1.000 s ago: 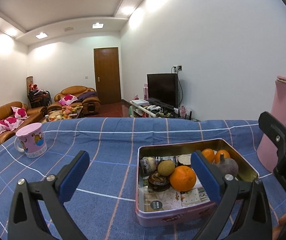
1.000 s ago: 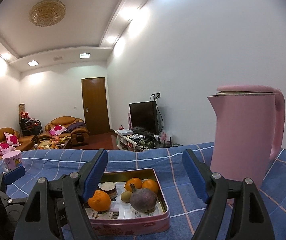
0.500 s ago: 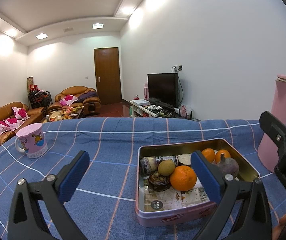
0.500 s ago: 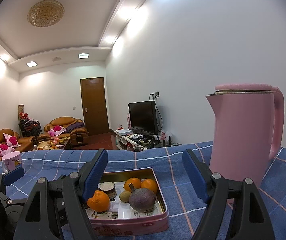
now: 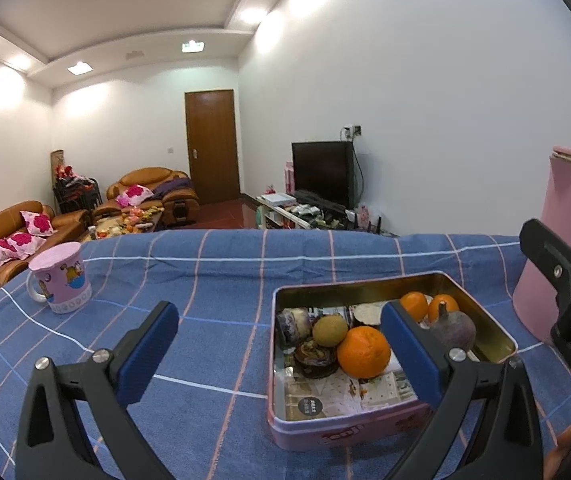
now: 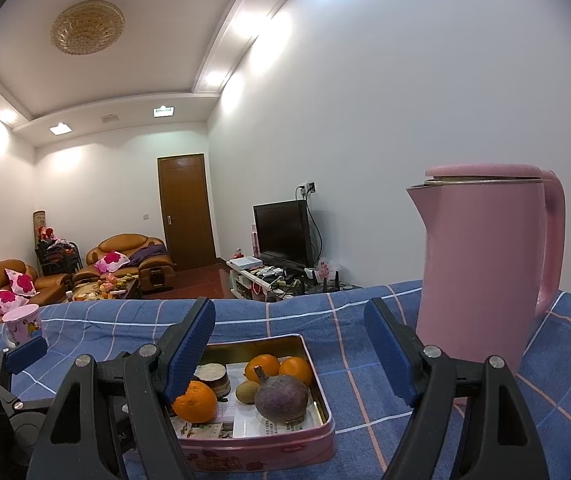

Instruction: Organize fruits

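Both hand-held grippers were just hanging there, pointed forward. The left black two-finger gripper with blue pads point(image 5: 279, 350) filled the bottom of its own view, jaws spread wide, nothing between the pads. The right black gripper with blue ribbed pads point(image 6: 289, 350) looked the same in its view, jaws apart and empty. Its body also poked in at the right edge of the left view.

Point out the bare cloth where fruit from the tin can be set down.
Widest bare tablecloth lies between the mug and the tin. A narrower strip separates the tin from the pink kettle. The tin itself is crowded with fruit.
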Motion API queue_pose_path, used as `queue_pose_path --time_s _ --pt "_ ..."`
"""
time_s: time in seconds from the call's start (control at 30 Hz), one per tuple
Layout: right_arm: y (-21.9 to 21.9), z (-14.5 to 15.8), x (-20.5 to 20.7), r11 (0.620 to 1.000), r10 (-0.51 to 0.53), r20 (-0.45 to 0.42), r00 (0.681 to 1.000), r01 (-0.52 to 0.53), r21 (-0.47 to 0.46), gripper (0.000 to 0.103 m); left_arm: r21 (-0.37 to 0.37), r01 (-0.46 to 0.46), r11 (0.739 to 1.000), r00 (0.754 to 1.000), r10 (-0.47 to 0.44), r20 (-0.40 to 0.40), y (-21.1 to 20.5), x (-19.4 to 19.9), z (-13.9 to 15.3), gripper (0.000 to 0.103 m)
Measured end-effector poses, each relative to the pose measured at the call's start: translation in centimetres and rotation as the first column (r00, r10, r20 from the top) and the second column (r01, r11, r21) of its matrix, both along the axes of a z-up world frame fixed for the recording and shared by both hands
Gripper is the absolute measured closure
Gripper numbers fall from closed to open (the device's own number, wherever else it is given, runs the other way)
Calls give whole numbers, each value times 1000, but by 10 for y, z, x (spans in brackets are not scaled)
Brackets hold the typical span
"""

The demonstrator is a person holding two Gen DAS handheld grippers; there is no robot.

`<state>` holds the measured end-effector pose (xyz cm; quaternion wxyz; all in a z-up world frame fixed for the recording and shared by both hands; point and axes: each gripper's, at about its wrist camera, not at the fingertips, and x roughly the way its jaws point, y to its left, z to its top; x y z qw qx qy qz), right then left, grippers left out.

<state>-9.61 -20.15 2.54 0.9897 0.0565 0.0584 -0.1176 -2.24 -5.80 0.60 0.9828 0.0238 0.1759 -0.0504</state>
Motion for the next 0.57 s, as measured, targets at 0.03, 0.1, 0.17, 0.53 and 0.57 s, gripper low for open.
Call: queue_pose_path --time_s 0.03,0.1,0.17,0.53,0.57 --pt "0 0 0 1000 -1 -1 1000 1 1 25 5 -2 1000 1000 2 -5 0 0 0 0" --pt "0 0 0 1000 -4 -2 1000 4 2 25 6 -2 1000 1000 2 -6 1 0 -1 0" --pt "0 0 -1 1000 -5 -2 1000 5 2 25 5 -6 1000 1000 6 -6 2 0 -1 0" --pt "-1 0 -2 1000 -21 -7 1000 21 8 25 3 -5 1000 1000 5 -16 1 3 -2 0" --pt "-2 1 -2 1000 -30 -8 1000 30 8 25 4 -6 1000 1000 6 -17 0 3 -2 0"
